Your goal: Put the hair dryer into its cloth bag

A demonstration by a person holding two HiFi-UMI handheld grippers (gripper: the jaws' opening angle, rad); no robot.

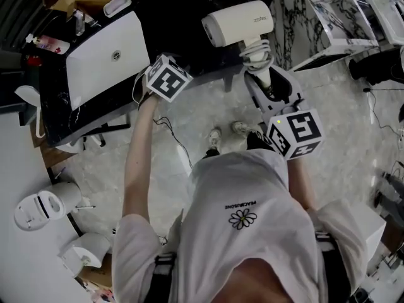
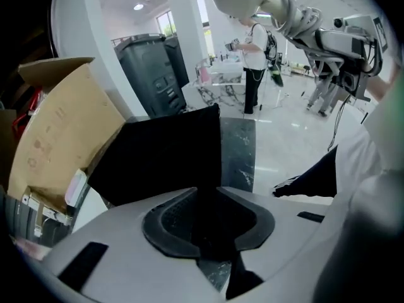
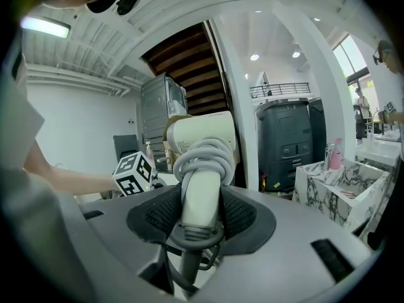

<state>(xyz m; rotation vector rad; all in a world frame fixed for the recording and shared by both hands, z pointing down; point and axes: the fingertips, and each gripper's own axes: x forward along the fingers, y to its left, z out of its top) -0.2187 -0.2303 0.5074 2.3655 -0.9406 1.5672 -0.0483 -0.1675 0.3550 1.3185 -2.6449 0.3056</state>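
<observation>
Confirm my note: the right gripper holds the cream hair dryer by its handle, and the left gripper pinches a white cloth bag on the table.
One thing is wrong: the cloth bag is black, not white. The left gripper view shows its dark fabric caught between the jaws of the left gripper. The rest stands: the right gripper holds the cream hair dryer by its handle.

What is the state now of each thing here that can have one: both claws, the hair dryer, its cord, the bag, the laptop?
Left claw: closed on the cloth bag.
Right claw: closed on the hair dryer, at its handle.
Hair dryer: held, outside the bag.
Cord: wound around the handle.
Cloth bag: dryer not in it.
Laptop: lid closed.
</observation>
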